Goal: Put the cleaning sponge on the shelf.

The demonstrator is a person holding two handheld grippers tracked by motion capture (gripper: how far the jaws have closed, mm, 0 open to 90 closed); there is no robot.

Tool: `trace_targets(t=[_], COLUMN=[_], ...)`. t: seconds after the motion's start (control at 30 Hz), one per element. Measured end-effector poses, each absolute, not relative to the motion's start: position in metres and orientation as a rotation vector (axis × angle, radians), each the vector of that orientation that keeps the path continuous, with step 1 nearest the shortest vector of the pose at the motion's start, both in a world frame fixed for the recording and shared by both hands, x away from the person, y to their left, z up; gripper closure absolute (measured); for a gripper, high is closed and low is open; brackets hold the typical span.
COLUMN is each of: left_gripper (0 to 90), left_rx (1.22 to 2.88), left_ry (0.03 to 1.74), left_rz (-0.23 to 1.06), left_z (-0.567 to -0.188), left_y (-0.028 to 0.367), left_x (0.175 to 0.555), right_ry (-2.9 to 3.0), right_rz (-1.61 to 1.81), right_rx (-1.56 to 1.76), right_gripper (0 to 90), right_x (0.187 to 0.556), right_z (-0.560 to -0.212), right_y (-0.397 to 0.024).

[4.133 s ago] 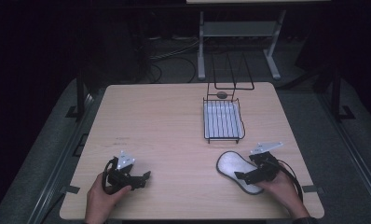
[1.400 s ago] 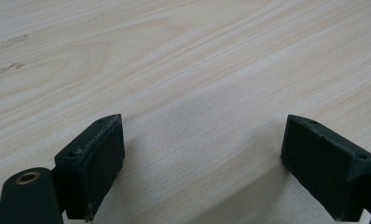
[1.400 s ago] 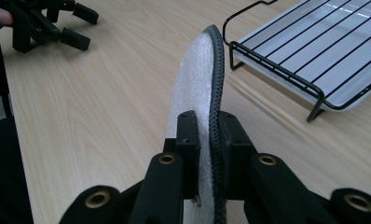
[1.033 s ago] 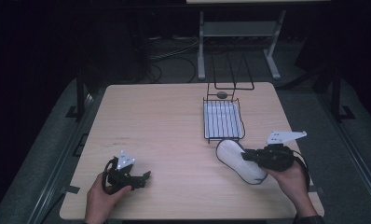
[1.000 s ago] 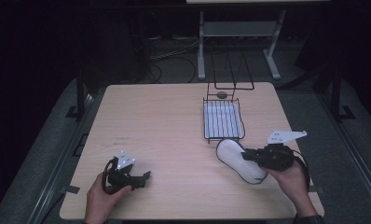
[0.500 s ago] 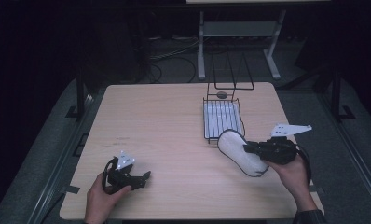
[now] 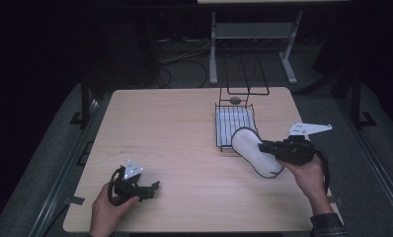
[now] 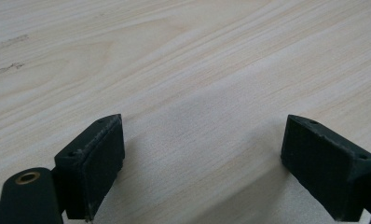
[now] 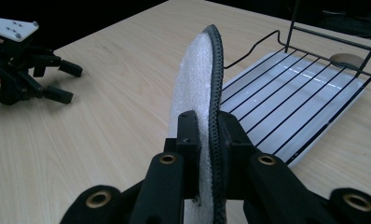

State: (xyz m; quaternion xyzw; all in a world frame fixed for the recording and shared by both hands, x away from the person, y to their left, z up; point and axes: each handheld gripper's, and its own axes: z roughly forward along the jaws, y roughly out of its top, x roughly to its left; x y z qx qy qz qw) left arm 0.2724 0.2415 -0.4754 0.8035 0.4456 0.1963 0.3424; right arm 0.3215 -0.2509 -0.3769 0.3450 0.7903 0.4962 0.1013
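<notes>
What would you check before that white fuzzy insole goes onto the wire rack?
1. Grip: the right gripper is clamped on the insole, edge on. Ok.
2. Insole off the table: it looks lifted and tilted. Ok.
3. Rack free to take it: its wires look bare, though a small round thing lies at the far end. Ok.
4. Insole over the rack: its tip reaches just the near edge. Not ok.
5. Left gripper out of the way: open, low over the near left of the table. Ok.
6. Rack fixed to the table: cannot tell.
</notes>
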Motion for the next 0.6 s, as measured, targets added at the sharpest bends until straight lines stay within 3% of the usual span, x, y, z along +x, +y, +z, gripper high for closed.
trace_targets(t=[0.6], left_gripper=[12.6], left_rx=[2.093], left_ry=[1.155], left_rz=[0.512], left_z=[-0.475], left_y=[0.242], left_x=[0.272], right_ry=[2.27], right_rz=[1.492], right_rx=[1.061], right_gripper=[80.6], right_x=[0.35], right_z=[-0.37], right_y=[-0.25])
